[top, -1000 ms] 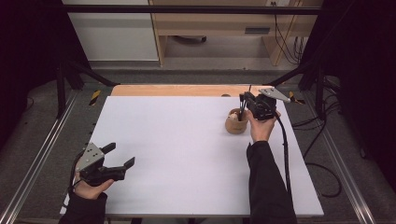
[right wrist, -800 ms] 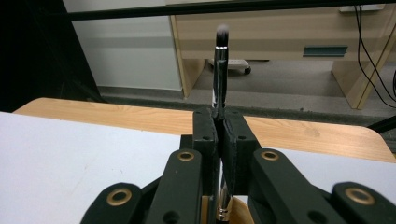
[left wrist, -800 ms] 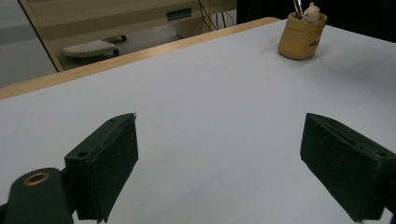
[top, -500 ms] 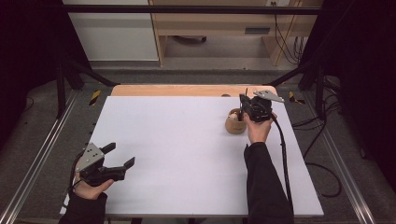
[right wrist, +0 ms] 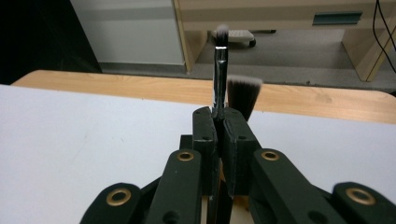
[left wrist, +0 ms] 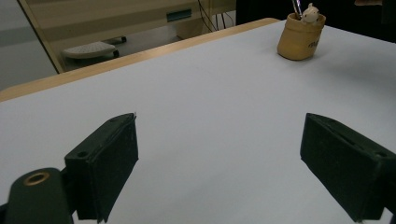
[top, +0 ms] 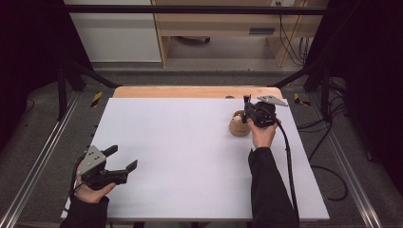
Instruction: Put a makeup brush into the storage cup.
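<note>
A tan wooden cup [top: 239, 126] [left wrist: 299, 37] stands at the right rear of the white table [top: 190, 152], with a small pale figure on its rim in the left gripper view. My right gripper [top: 247, 111] [right wrist: 219, 116] hovers over the cup, shut on a thin silver-handled makeup brush [right wrist: 219, 51] that points upward. A second, wider dark-bristled brush [right wrist: 243, 95] rises just behind the jaws. My left gripper [top: 121, 159] [left wrist: 219, 163] rests open near the front left corner, nothing between its fingers.
A bare wooden strip [top: 190, 91] runs along the table's far edge. Beyond it stand a pale cabinet [top: 114, 33] and a wooden desk [top: 228, 23]. Black frame posts and cables [top: 328, 123] flank the right side.
The right gripper with the brush has shifted slightly left and up over the cup. The left gripper has stayed put.
</note>
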